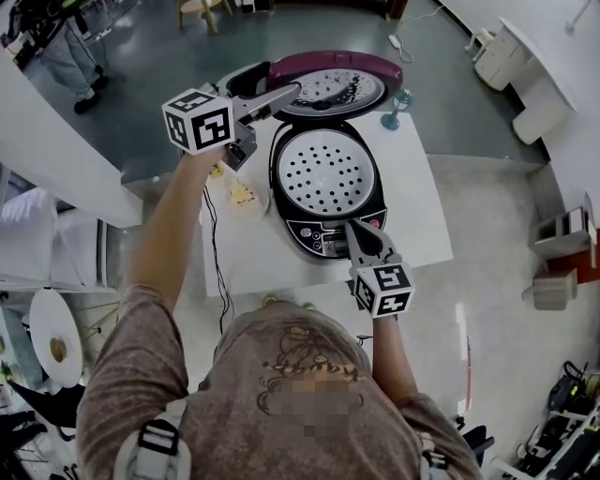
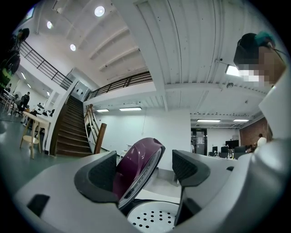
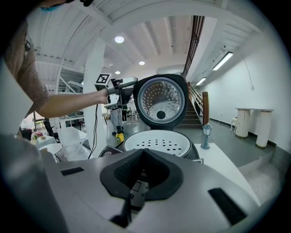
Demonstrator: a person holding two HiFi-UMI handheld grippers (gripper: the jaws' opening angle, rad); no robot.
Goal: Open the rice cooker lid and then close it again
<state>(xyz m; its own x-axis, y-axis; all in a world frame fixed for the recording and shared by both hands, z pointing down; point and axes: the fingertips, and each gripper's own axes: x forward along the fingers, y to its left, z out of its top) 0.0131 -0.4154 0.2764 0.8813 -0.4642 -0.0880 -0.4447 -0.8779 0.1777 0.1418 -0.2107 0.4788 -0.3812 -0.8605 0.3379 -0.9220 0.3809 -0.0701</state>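
The black rice cooker (image 1: 278,202) is sitting on the white worktop (image 1: 412,187), maroon domed lid (image 1: 328,89) raised. The left claw (image 1: 281,97) is gaping astride the lid's rim; the right claw (image 1: 356,234) is resting closed at the cooker's front.

Glossy maroon lid (image 1: 323,64), seemingly plastic

Pretty sure I'm in a big open office/lab hall. Wooden stairs (image 2: 70,132) at 9 o'clock climb to a railed balcony (image 2: 120,84), there's a high white ceiling (image 2: 182,45) with spotlights (image 2: 99,11), screens (image 2: 227,148) at 3, and a white table (image 1: 422,225).
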